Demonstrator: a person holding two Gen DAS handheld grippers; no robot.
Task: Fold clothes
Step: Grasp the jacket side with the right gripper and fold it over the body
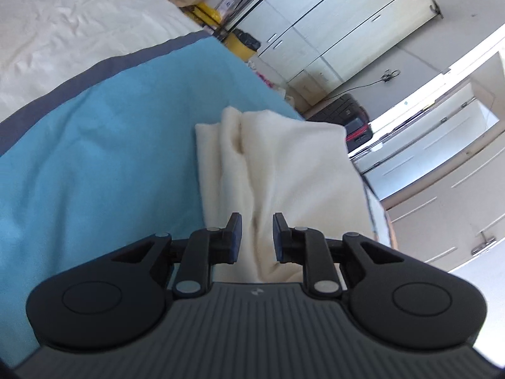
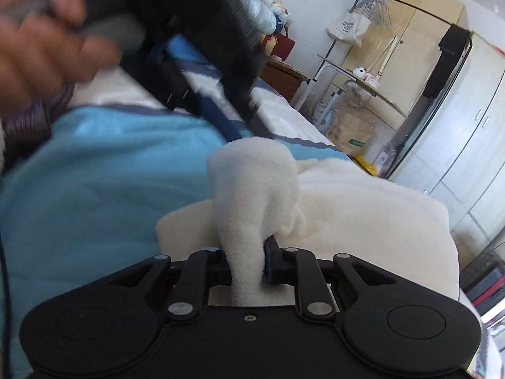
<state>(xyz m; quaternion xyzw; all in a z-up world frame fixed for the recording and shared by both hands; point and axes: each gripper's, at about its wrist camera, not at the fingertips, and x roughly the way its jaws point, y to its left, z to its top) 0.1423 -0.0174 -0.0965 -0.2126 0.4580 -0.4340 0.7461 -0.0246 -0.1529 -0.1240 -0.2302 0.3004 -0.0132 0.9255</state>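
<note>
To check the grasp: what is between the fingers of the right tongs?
A bunched fold of the cream fleece garment fills the gap of the right tongs, seen in the right wrist view.

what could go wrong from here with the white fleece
The right gripper pinches only a narrow bunch of the cream fleece garment, so it may slip out or drag the folded layers askew. The left gripper is open and holds nothing, so nothing pins the rest. The garment lies near the blue bedspread's edge and could slide off.
</note>
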